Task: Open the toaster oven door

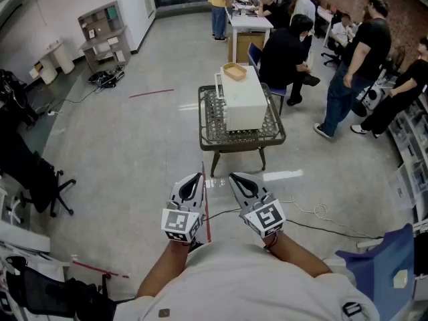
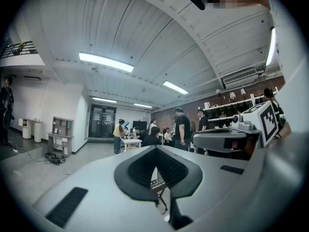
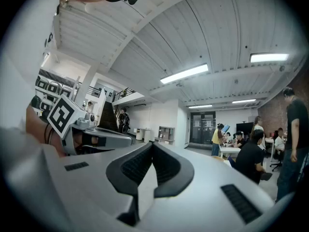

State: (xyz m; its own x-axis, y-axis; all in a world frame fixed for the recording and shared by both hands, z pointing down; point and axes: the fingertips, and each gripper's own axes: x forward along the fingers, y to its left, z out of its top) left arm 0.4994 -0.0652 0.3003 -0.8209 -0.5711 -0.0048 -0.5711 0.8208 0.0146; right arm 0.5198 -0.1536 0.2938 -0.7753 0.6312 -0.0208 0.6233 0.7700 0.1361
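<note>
The white toaster oven stands on a low metal mesh table a few steps ahead of me, with a small woven tray on its top. Its door cannot be made out from here. My left gripper and right gripper are held side by side close to my chest, far short of the table. Both are shut with nothing between the jaws. In the left gripper view the left gripper points across the room, and a bit of the mesh table shows past it. The right gripper points the same way.
Several people stand and sit around desks behind and to the right of the table. A black office chair is at the left, a blue chair at the lower right. A cable lies on the floor; a shelf unit stands far left.
</note>
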